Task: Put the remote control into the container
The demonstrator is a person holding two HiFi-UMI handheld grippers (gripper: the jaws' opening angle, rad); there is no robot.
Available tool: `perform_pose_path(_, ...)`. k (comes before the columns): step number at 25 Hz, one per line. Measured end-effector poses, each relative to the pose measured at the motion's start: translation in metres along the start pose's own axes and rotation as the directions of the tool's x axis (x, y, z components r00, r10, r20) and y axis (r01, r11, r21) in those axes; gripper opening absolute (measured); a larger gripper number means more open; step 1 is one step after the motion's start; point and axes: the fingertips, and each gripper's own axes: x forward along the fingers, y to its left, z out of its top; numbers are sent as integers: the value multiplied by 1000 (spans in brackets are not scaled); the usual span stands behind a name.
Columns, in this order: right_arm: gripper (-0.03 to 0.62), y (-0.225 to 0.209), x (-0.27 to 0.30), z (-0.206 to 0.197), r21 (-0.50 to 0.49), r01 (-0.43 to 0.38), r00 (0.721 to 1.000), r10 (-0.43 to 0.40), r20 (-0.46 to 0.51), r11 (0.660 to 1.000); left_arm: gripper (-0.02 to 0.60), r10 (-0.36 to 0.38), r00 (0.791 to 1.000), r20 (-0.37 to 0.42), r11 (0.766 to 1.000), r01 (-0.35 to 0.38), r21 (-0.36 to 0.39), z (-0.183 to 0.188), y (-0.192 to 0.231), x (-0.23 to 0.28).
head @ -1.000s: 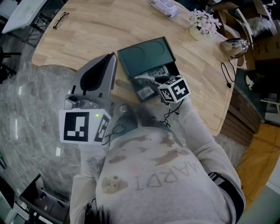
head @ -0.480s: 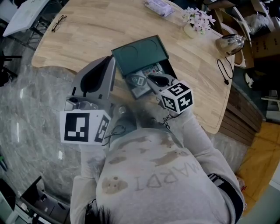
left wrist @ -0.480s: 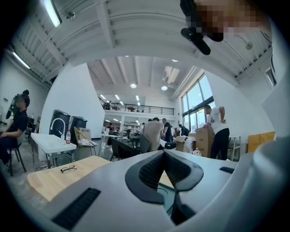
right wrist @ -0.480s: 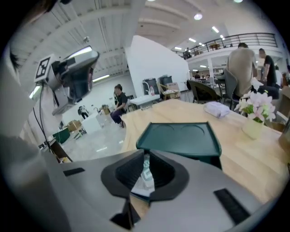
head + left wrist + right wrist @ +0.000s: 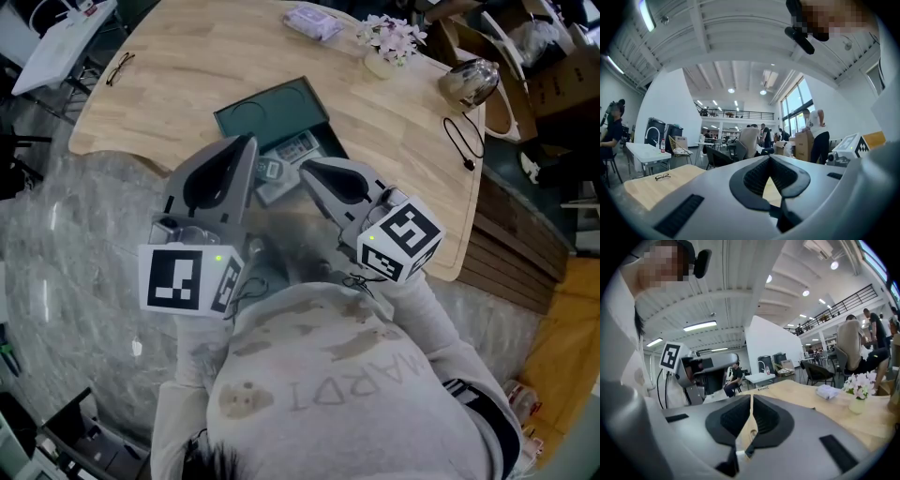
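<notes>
Wood tbl (image 5: 187, 84), grey mottled flr (image 5: 56, 244)

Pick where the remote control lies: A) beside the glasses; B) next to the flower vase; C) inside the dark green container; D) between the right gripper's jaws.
C: the remote control lies in the dark green container, and the right gripper is shut on nothing.

A dark green, flat rectangular container (image 5: 267, 112) lies on the wooden bench (image 5: 187, 75), turned at a slant to the bench's edge, with a round shape pressed into its far half. In its near, open half a pale grey remote control (image 5: 295, 147) lies flat, buttons facing up and its near end hidden.
</notes>
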Motion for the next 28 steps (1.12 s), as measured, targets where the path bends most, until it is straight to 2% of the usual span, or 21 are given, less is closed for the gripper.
perform_pose_path(5, 29, 16, -50, 33, -60, -26, 996, 31, 86, 998, 190, -16, 1000, -3, 1000, 16, 22, 4, -55, -8)
perform_pose_path(14, 29, 25, -113, 57, -111, -68, 985, 85, 153, 991, 190, -17, 1000, -3, 999, 17, 46, 4, -130, -21)
perform_pose_path(21, 29, 27, -140, 62, -148, -85, 981, 109, 161, 985, 190, 4, 1000, -2, 998, -4, 61, 5, -163, -25)
perform_pose_path(28, 29, 26, -157, 57, -137, -110, 976, 133, 172, 984, 190, 27, 1000, -5, 997, -27, 69, 4, -178, -25)
